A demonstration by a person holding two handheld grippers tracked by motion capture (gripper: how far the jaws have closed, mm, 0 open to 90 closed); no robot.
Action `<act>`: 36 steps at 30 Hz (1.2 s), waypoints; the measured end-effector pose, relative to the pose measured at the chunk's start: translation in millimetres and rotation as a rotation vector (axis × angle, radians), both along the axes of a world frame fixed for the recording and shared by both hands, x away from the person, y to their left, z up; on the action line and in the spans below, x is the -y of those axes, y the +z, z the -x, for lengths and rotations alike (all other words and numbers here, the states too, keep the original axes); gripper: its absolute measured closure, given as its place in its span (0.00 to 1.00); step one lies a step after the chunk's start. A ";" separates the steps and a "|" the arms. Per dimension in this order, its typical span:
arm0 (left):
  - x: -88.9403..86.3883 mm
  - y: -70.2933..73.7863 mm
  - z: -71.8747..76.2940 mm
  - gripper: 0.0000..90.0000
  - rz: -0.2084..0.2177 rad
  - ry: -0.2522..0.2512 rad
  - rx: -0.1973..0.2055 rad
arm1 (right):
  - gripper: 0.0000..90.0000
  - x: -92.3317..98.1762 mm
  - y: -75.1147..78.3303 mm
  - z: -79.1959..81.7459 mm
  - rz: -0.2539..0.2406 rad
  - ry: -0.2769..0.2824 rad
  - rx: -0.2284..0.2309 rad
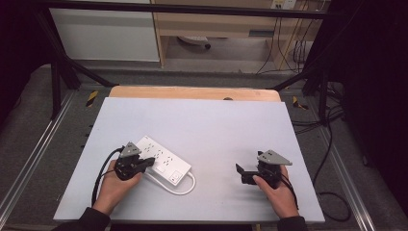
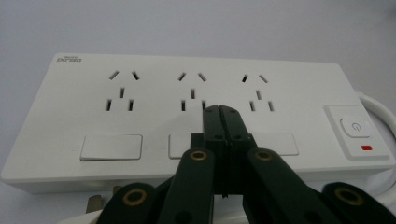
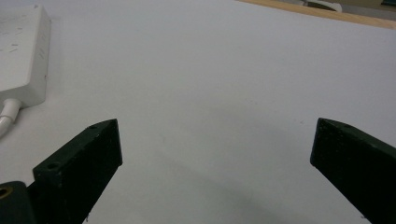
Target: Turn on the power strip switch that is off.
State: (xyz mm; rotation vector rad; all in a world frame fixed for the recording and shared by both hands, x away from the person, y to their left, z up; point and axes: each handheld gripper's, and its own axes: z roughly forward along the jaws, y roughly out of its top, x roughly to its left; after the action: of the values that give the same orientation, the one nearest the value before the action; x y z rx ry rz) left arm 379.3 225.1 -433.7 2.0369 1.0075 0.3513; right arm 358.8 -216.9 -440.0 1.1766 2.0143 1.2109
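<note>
Pale grey table (image 1: pixel 216 125), wood edge at top. White power strip (image 1: pixel 163 156) with cord lies lower left.

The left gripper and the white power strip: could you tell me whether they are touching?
Cannot tell. In the left gripper view the shut left gripper overlaps the power strip near its middle sockets, but neither contact nor gap is plain.
</note>
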 end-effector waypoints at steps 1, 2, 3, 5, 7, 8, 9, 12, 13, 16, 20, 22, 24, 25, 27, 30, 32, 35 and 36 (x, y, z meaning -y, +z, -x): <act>1.0 -1.2 0.1 1.00 0.002 -0.010 -0.007 | 0.03 0.1 0.0 0.0 0.000 0.000 0.000; 1.0 -1.2 0.1 1.00 0.002 -0.010 -0.007 | 0.03 0.1 0.0 0.0 0.000 0.000 0.000; 2.0 -1.2 0.5 1.00 0.005 -0.012 -0.010 | 0.03 0.1 0.0 0.0 0.000 0.000 0.000; 3.6 -0.3 1.2 1.00 -0.017 -0.014 -0.002 | 0.03 0.0 0.0 0.0 0.000 0.000 0.000; 3.3 -0.4 1.2 1.00 -0.015 -0.014 -0.003 | 0.03 0.0 0.1 0.2 -0.002 0.000 -0.001; 3.1 -0.6 1.1 1.00 -0.012 -0.013 -0.003 | 0.03 0.0 0.1 0.1 -0.002 0.000 0.000; 3.1 -0.7 1.2 1.00 -0.012 -0.014 -0.002 | 0.03 0.0 0.1 0.1 -0.001 0.001 0.000; 3.3 -0.8 1.2 1.00 -0.014 -0.014 0.001 | 0.03 0.0 0.0 0.1 -0.002 0.000 -0.001; 3.3 -0.8 1.2 1.00 -0.015 -0.015 0.002 | 0.03 0.1 0.0 0.1 -0.001 -0.001 -0.001; 3.2 -0.9 1.1 1.00 -0.014 -0.016 0.003 | 0.03 0.0 -0.1 -0.1 0.000 0.000 0.000; 1.7 -1.0 0.1 1.00 -0.019 -0.011 0.009 | 0.03 -0.2 -0.4 -0.3 0.001 -0.001 0.000; 0.9 -1.3 -0.3 1.00 -0.012 -0.006 0.010 | 0.03 -0.2 -0.5 -0.3 0.000 0.000 -0.001; 0.5 -1.3 -0.7 1.00 -0.012 -0.006 0.010 | 0.03 -0.2 -0.5 -0.3 0.000 -0.001 -0.003; 0.3 -1.3 -0.8 1.00 -0.016 -0.008 0.012 | 0.03 -0.3 -0.6 -0.4 -0.001 -0.001 -0.003; 0.0 -1.4 -1.2 1.00 -0.014 -0.009 0.012 | 0.03 -0.1 -0.8 -0.5 -0.001 -0.002 -0.003; -0.6 -1.5 -1.5 1.00 -0.011 -0.011 0.009 | 0.03 0.0 -1.0 -0.7 -0.001 -0.002 -0.006; -0.7 -1.5 -2.3 1.00 -0.005 -0.011 0.007 | 0.03 0.0 -1.1 -0.8 -0.001 -0.002 -0.006; 0.6 -2.2 -5.5 1.00 0.007 -0.009 0.007 | 0.03 0.1 -1.4 -1.0 0.003 -0.002 -0.005; 1.0 -2.1 -6.3 1.00 0.001 -0.012 0.008 | 0.03 0.3 -1.3 -0.9 0.001 -0.002 -0.006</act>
State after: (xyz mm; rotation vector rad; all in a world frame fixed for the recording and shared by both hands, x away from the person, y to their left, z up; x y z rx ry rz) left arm 385.5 224.1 -435.7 2.0383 0.9896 0.3520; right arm 359.6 -217.2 -441.3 1.1829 2.0172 1.2059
